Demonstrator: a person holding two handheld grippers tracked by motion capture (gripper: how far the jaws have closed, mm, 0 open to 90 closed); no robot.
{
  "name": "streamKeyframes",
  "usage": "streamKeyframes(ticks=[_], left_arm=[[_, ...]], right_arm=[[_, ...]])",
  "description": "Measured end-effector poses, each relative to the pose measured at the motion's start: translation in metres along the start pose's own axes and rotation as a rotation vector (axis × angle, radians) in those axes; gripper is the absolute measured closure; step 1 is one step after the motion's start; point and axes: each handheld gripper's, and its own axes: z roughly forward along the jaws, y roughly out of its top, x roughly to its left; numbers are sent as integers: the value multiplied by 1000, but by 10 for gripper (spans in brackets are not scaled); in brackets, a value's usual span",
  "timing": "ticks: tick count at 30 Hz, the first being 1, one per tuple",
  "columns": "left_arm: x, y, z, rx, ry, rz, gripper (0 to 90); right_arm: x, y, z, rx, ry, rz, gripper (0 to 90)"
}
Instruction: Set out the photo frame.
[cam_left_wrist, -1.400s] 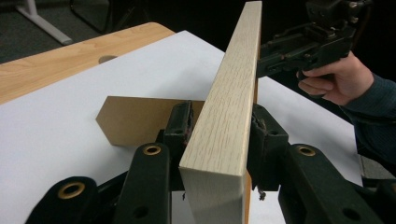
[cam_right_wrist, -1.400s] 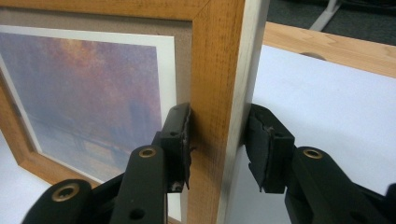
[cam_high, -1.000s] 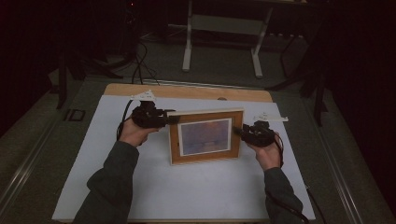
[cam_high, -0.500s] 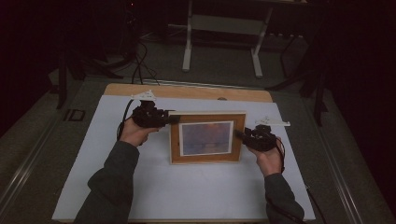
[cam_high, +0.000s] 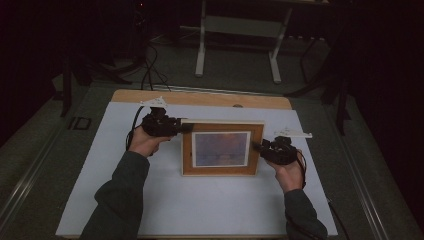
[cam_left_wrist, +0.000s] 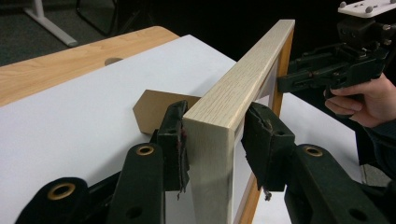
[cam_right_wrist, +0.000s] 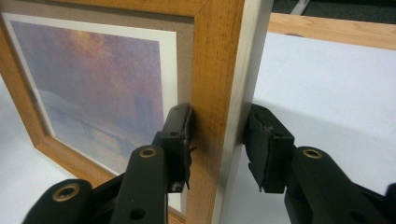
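A wooden picture frame (cam_high: 222, 170) with a purple-toned print stands upright near the middle of the white mat (cam_high: 200, 210). My left gripper (cam_high: 186, 127) is shut on its upper left corner; in the left gripper view my left gripper (cam_left_wrist: 215, 140) has a pad on either face of the pale top edge of the frame (cam_left_wrist: 243, 84). My right gripper (cam_high: 257, 146) is shut on the frame's right side. In the right gripper view my right gripper (cam_right_wrist: 217, 140) clamps the frame's wood (cam_right_wrist: 219, 56), front and back. A brown cardboard stand flap (cam_left_wrist: 156, 109) sticks out behind the frame.
The mat lies on a wooden tabletop (cam_high: 200, 97) whose far strip has a small hole (cam_left_wrist: 111, 60). Beyond the table, in the dark, stand a white desk leg (cam_high: 200, 50) and floor cables (cam_high: 147, 70). Both forearms come in from the near edge.
My right gripper has slid a little toward the near side along the frame's right edge, and the frame's top edge now sits more level. My left gripper has stayed put.
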Motion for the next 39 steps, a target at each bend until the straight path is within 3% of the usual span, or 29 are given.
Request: streamKeyframes(ticks=[19,27,39], left_arm=[[0,0,-1,6,-7,-45,602],[2,-3,-5,-14,-8,-73,561],[-2,-2,-22,-57,25,-68,510]], right_arm=[[-1,1,-1,12,11,-3,616],[-1,-2,-2,22,10,-11,579],[-6,-2,-18,7,21,-13,500]])
